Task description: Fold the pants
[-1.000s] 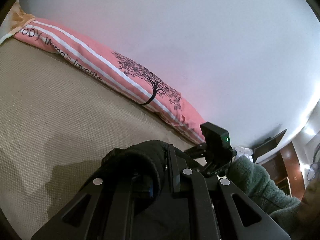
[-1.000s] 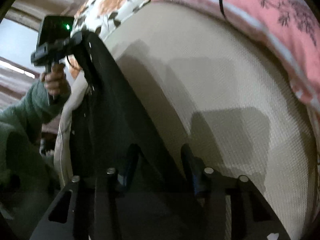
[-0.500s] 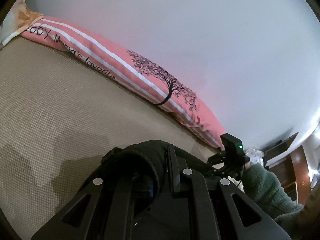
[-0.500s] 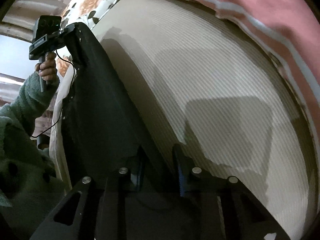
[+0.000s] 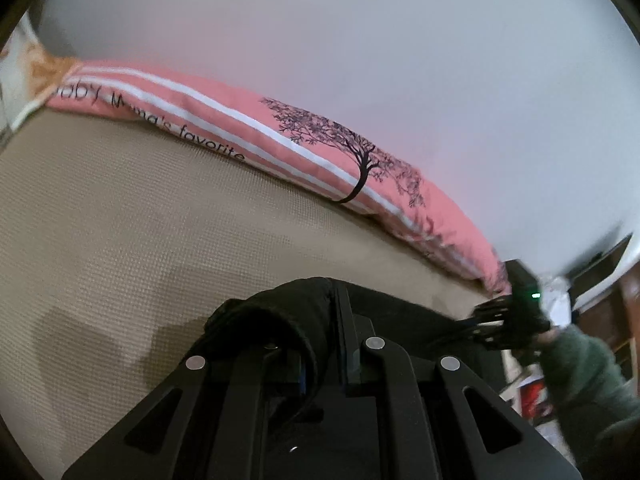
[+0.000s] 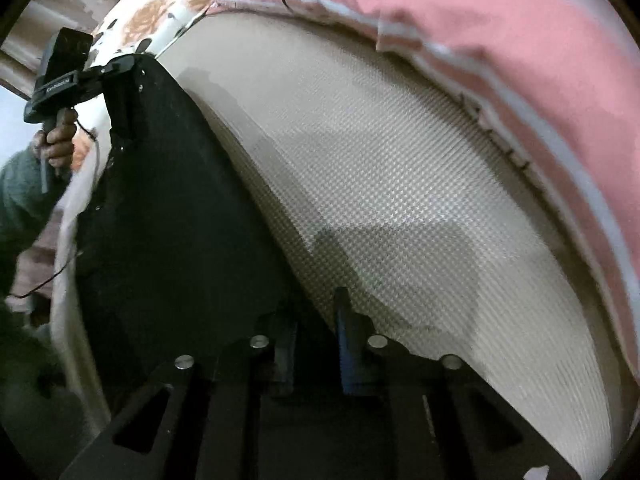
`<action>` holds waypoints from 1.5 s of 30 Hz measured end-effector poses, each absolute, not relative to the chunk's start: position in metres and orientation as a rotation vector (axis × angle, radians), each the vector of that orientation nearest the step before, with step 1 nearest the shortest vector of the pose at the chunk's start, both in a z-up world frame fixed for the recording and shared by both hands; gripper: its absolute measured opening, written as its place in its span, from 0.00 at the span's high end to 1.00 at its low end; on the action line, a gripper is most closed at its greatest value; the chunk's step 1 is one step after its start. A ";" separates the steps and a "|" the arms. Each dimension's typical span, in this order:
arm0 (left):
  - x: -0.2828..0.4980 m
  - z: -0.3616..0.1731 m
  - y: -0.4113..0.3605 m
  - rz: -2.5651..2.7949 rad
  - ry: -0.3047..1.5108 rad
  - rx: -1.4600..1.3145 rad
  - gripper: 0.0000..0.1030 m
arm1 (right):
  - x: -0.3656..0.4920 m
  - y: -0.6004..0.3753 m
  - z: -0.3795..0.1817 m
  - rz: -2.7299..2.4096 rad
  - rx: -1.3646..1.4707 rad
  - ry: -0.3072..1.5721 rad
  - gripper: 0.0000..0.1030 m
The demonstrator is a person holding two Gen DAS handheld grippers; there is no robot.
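Pants (image 6: 168,216), black, hang stretched between both grippers over the near-left side of the beige bed (image 6: 380,184). Left gripper (image 5: 320,344) is clamped on one bunched end, right gripper (image 6: 314,344) pinches the other. Judging by this, they are being spread; next comes lowering them flat. No containers show.

We see the plain black fabric pants (image 6: 168,208) against the beige waffle-textured bed cover (image 6: 380,184). The long salmon-pink pillow (image 5: 248,128) carries white stripes, a black tree print and dark cursive lettering. Beside it, the cream cloth (image 6: 148,12) shows orange flowers with dark leaves. The wall (image 5: 360,60) is pale grey-white. The fuzzy sleeve (image 5: 588,376) is muted green. Both handheld grippers (image 5: 316,340) (image 6: 316,344) are matte black, with silver rivets.
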State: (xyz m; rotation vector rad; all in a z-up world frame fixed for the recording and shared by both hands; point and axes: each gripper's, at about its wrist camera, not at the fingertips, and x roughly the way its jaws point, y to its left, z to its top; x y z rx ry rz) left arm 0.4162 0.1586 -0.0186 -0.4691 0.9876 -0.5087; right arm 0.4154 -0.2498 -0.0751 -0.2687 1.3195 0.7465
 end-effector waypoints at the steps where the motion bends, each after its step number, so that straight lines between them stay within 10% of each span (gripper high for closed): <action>1: 0.415 -0.017 0.156 -0.505 0.987 -0.451 0.90 | 0.406 -0.246 -0.069 0.706 -0.297 1.289 0.91; 18: 0.289 0.058 0.181 -0.639 0.900 -0.355 0.89 | 0.233 -0.238 0.036 0.527 -0.251 1.061 0.95; 32: 0.147 -0.024 0.192 -0.629 1.173 -0.067 0.83 | 0.116 -0.212 -0.066 0.539 -0.231 1.234 0.95; 41: 0.124 -0.025 0.199 -0.549 1.209 -0.081 0.68 | 0.107 -0.206 -0.084 0.460 -0.244 1.233 0.89; 45: 0.113 -0.028 0.209 -0.437 1.271 -0.052 0.37 | 0.101 -0.210 -0.073 0.415 -0.207 1.207 0.77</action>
